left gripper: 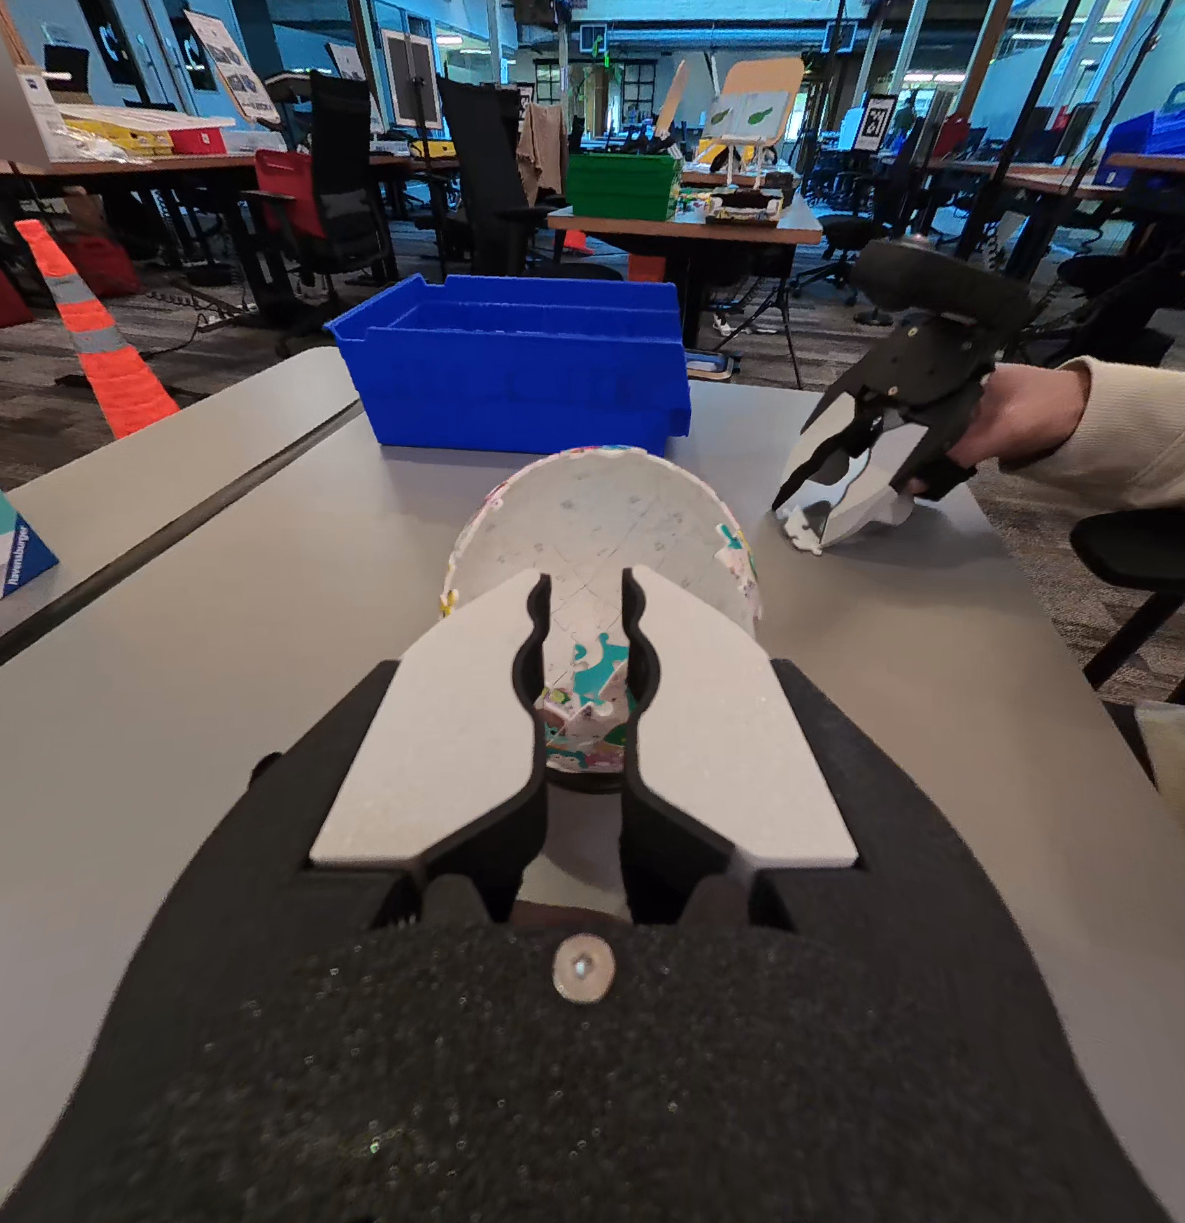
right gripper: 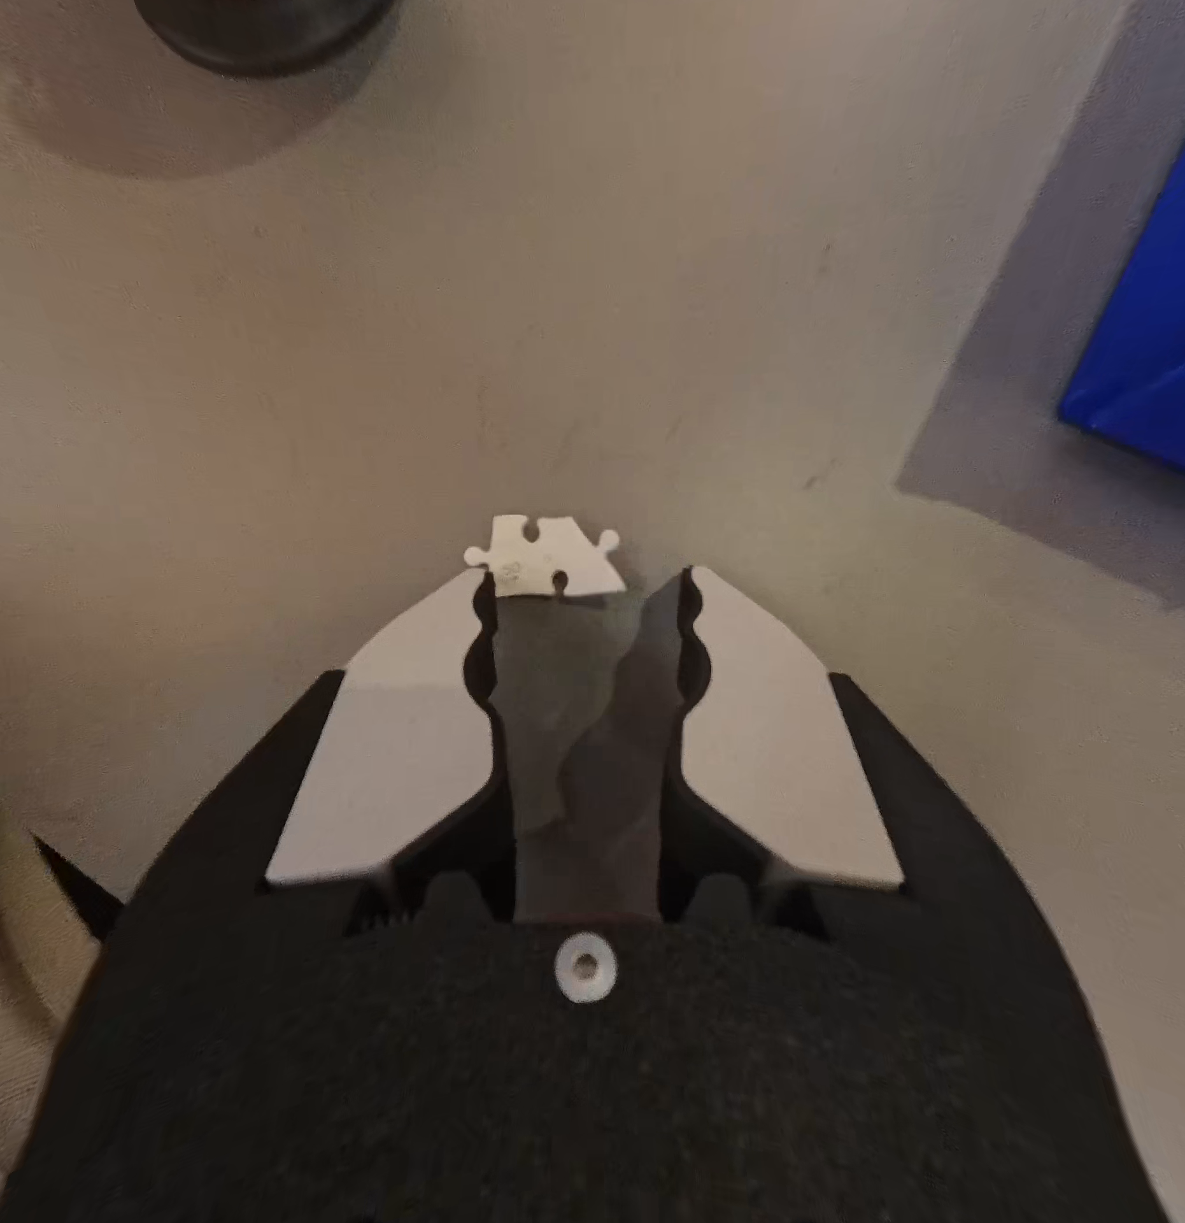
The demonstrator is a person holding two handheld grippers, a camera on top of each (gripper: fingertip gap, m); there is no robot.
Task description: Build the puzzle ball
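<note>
Left gripper point(left gripper: 584, 652) jaws clamp the curved half-built puzzle ball point(left gripper: 603, 529); right gripper point(right gripper: 586, 576) jaws gape over a flat white piece point(right gripper: 550, 559).

Soft even light, fisheye-warped, blurred edges

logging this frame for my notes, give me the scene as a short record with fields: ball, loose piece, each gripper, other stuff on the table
puzzle ball: half-built shell, open side facing the left camera, on the grey table
loose piece: single white puzzle piece, flat on the table, plain side up
left gripper: at the shell's near rim, fingers narrowly apart around its wall; contact unclear
right gripper: open, tips down at the loose piece, not yet closed on it
other: blue bin behind the shell; box at the table's left edge
</note>
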